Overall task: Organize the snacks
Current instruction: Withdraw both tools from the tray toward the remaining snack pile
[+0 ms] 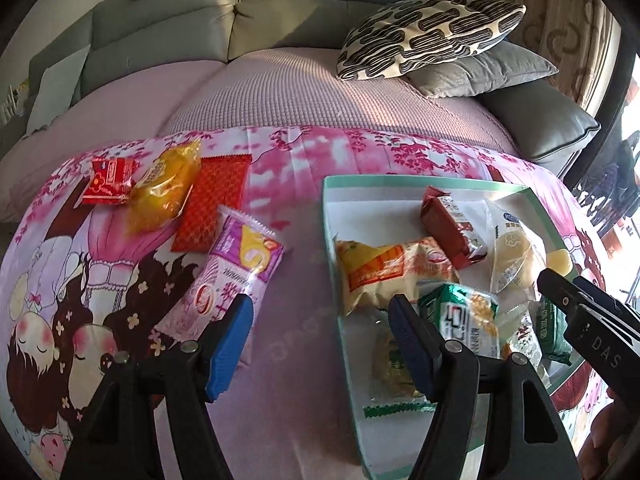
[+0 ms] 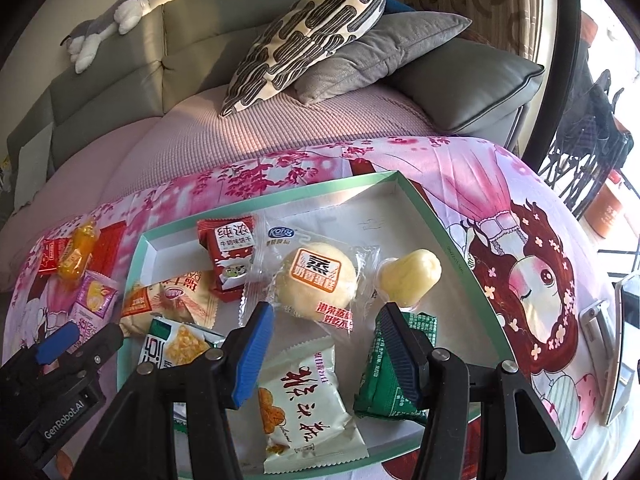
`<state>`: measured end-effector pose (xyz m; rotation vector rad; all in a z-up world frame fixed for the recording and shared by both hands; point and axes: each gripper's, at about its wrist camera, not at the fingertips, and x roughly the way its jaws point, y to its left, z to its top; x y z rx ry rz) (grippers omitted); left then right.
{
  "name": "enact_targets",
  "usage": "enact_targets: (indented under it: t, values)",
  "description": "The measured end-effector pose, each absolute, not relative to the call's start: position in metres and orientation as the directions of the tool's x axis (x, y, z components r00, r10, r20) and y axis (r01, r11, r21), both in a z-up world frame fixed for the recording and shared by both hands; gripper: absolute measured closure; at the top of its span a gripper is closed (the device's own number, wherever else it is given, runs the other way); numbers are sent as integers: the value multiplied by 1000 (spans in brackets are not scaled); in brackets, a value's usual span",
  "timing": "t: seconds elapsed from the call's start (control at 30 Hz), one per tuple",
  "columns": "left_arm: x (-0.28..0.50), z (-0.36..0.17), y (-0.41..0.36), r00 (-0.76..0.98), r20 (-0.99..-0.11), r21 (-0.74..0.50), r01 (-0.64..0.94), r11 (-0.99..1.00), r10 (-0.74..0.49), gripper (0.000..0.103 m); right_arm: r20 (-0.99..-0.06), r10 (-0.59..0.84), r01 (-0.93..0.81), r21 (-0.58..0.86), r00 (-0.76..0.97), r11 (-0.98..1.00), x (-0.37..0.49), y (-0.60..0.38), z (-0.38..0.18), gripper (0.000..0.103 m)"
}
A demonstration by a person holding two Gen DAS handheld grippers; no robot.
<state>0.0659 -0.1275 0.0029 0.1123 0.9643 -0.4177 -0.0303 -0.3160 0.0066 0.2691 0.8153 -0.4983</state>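
A grey sofa (image 1: 168,32) fills the back, its seat under a pale pink cover (image 1: 280,92); behind the tray, 2 cushions are stacked on it, a patterned cushion (image 2: 308,36) leaning on a grey cushion (image 2: 384,48); a plush toy (image 2: 108,20) lies on the sofa back, far behind the tray and to its left.

A pink cartoon cloth (image 1: 288,160) is spread in front of the sofa, and the tray (image 2: 420,200), shallow with a mint green rim, sits on it.

Inside the tray lie 7 snacks; the round cake (image 2: 316,280) in clear wrap is near the middle; the white pack (image 2: 304,400) lies at the near edge; the orange pack (image 1: 384,276) sits at the left side; the red pack (image 2: 228,256) is toward the far left corner; the dark green pack (image 2: 384,384) lies to the right of the white pack; the green-white pack (image 1: 460,316) is at the near left; the yellow jelly (image 2: 412,276) is right of the cake.

Left of the tray, on the cloth, 4 snacks lie loose; the purple pack (image 1: 236,276) is nearest the tray; the red flat pack (image 1: 212,200), the yellow pack (image 1: 164,196) and the small red pack (image 1: 108,182) lie farther off.

The left gripper (image 1: 320,320) hovers over the tray's left rim, jaws apart and grasping nothing; the right gripper (image 2: 324,328) hangs over the tray's near half, released, with the white pack below its gap, untouched.
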Motion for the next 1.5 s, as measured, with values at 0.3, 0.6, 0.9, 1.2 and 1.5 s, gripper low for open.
enact_targets:
  t: [0.3, 0.6, 0.9, 1.2, 1.5]
  values:
    - [69, 5, -98, 540, -799, -89, 327, 941, -264, 10, -739, -301, 477, 32, 603, 878, -26, -295, 9, 32]
    - [67, 11, -86, 594, -772, -61, 288, 956, -228, 3, -730, -279, 447, 42, 624, 893, -26, -286, 10, 16]
    - [67, 10, -88, 603, -771, -23, 295, 955, -205, 2, -717, -278, 443, 47, 639, 895, -27, -287, 11, 0]
    - [71, 20, -69, 629, -755, -15, 264, 965, -184, 2, -701, -267, 431, 63, 661, 900, -26, -282, 11, 0]
    - [85, 28, -17, 657, -750, 11, 131, 991, -78, 2, -646, -209, 334, 76, 734, 940, -20, -252, 23, 0]
